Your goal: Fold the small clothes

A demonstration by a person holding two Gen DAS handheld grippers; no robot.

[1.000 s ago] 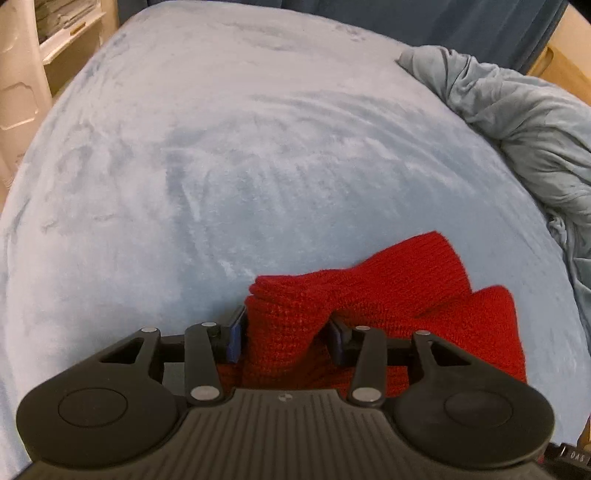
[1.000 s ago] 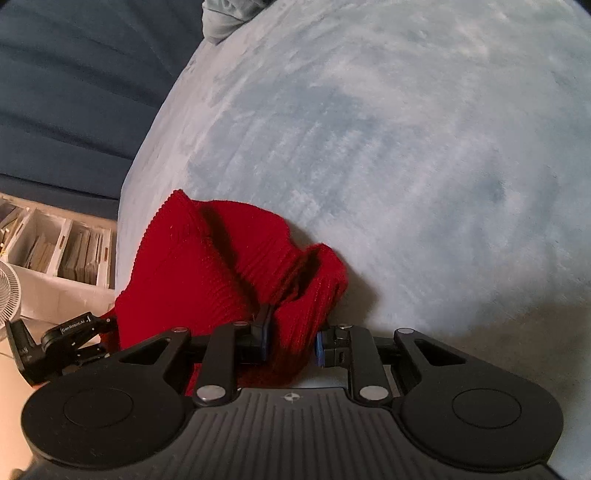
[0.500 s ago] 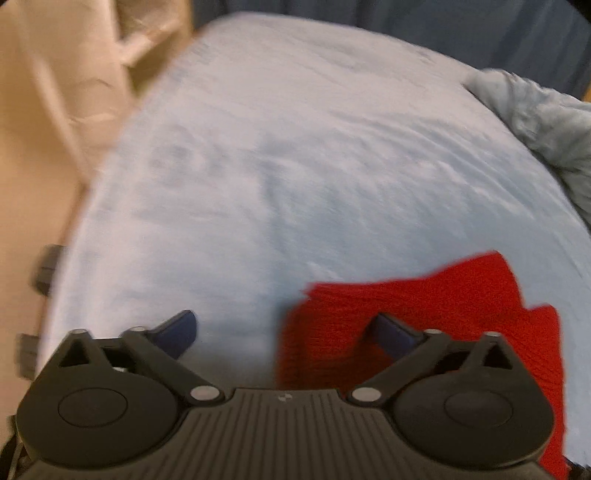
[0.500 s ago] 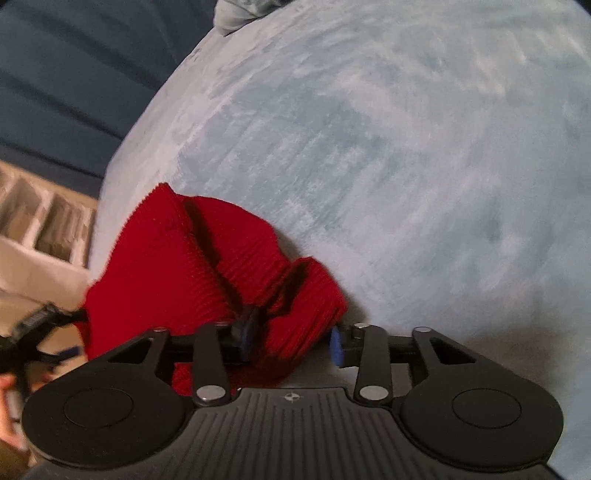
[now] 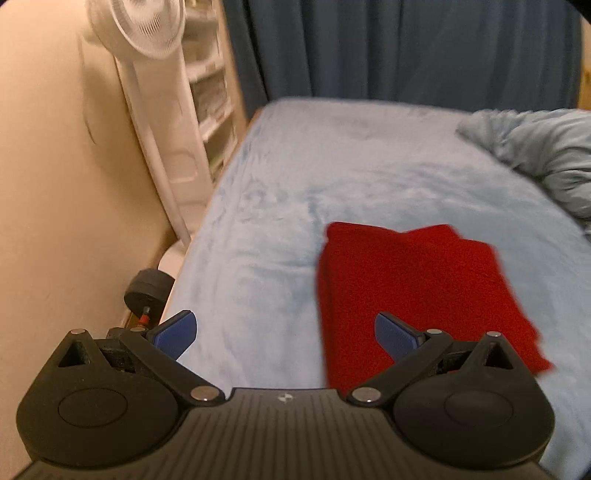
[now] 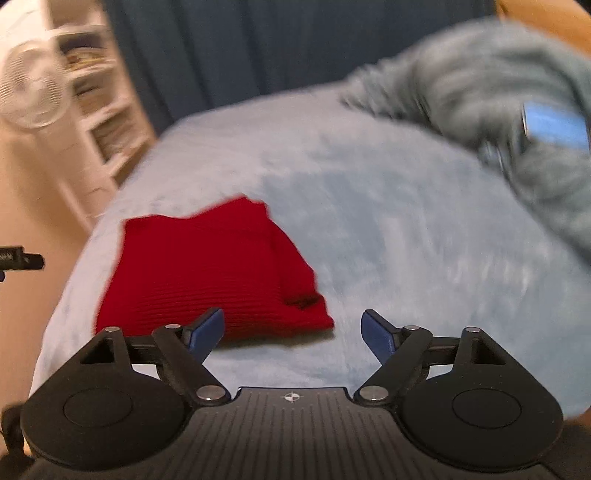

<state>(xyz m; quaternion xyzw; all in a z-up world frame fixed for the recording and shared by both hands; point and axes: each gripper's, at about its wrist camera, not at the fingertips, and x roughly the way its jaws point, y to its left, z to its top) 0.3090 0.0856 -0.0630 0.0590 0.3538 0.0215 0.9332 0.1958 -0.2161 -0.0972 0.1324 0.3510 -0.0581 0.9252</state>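
Observation:
A red knit garment (image 5: 417, 291) lies folded flat on the light blue bed (image 5: 332, 170). My left gripper (image 5: 286, 334) is open and empty, held back above the bed's near edge, with its right finger over the garment's near left part. In the right wrist view the same garment (image 6: 207, 269) lies ahead and to the left. My right gripper (image 6: 293, 332) is open and empty, near the garment's right corner and apart from it. The right wrist view is blurred.
A crumpled grey-blue duvet (image 5: 535, 147) is bunched at the bed's right side (image 6: 498, 110). A white fan (image 5: 147, 33) and white shelves (image 5: 210, 92) stand left of the bed. A dark blue curtain (image 5: 406, 48) hangs behind.
Both grippers have opened and let go of the red garment, then pulled back and up. The garment now lies flat and folded on the bed.

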